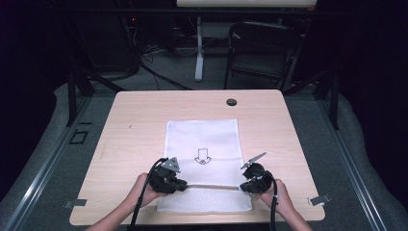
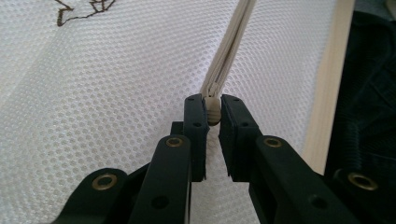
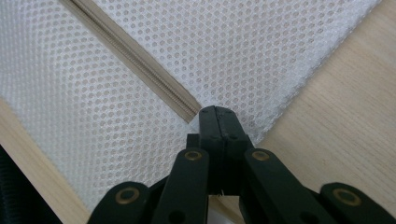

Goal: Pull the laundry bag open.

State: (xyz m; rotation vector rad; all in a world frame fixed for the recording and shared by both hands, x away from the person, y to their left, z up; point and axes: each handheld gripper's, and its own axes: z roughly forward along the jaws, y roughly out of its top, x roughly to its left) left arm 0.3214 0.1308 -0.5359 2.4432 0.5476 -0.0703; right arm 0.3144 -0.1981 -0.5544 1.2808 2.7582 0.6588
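You have one white mesh bag (image 1: 204, 163) lying flat on the table (image 1: 134, 120), centred and running toward the near edge, w/ a small arrow mark (image 1: 202, 157) printed mid-panel. One zipper (image 1: 211, 186) crosses it near the front end, roughly 9-to-3 o'clock in the high view. Your left gripper (image 2: 213, 108) sits at the 9 o'clock end of that zipper, jaws clenched on the small pale zipper pull (image 2: 213, 112), pads pressing it from both sides; a narrow gap remains below the pull. Your right gripper (image 3: 218, 112) sits at the 3 o'clock end, jaws fully clamped w/ no gap, pinching the mesh at the zipper's end stop close to the bag's side edge. Handling judgement: the bag is light, limp and thin, so it will bunch, lift and drag rather than stay put; nothing fragile, but the open weave could snag on a jaw corner. The pull is small and smooth, likely to slip out if you tug at an angle, so keep the pull in line w/ the zipper track. Best hold points are the ones you have: tab at one end, fabric by the stop at the other, keeping the track taut between them. Count: 1 bag, 1 zipper, 1 pull, 2 grippers, 1 table, 1 dark round cap (image 1: 231, 102) at the table's 12 o'clock edge, 1 folding chair (image 1: 262, 50) beyond it.
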